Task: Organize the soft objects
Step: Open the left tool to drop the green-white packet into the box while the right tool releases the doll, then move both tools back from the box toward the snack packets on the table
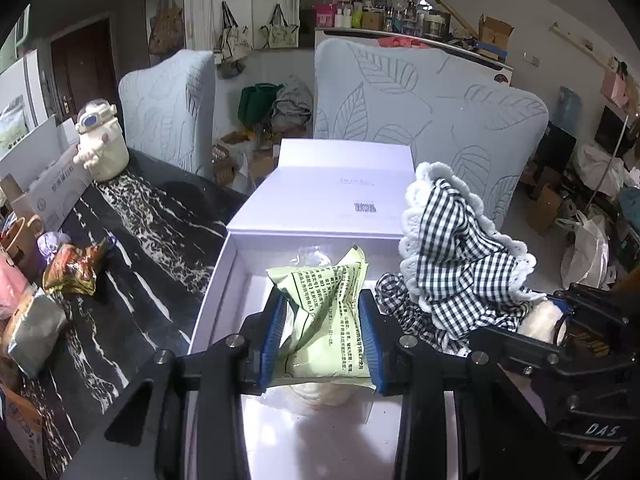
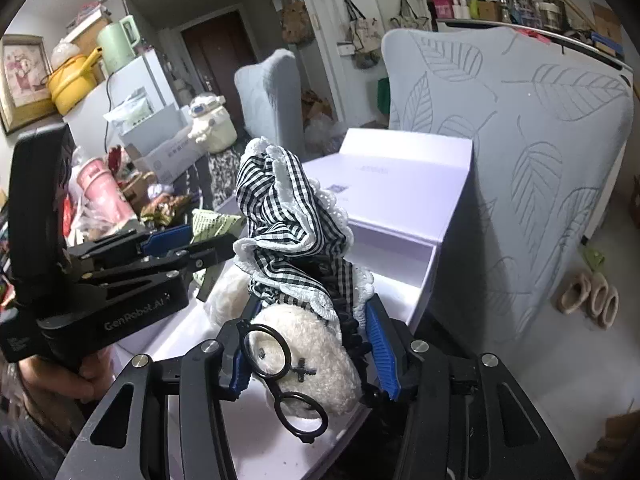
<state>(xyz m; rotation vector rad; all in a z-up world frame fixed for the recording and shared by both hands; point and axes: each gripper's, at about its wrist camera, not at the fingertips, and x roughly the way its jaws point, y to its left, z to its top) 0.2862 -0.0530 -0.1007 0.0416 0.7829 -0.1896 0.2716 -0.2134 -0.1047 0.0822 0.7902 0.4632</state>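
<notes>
Gripping a green packet [image 1: 326,308], the left claw [image 1: 323,344] hangs over the white box [image 1: 218,276]; right claw [image 2: 310,354] clamps a plush [image 2: 316,364] in gingham [image 2: 280,216] beside it, above the box's near edge

Cluttered home: fabric-covered chairs [image 1: 420,96], hanging tote bags [image 1: 280,30], fridge [image 2: 132,80].

Left gripper [image 1: 322,320] angled downward, blue pads [image 1: 273,332] pressed tight on both sides of what is held, jaws at their narrowest. Right gripper [image 2: 310,344] angled downward too, just beside the left one, jaws partly spread and clamped on a wider load. A hand [image 2: 60,380] wrapped around the left gripper's black handle, seen at the lower left of the right wrist view.
</notes>
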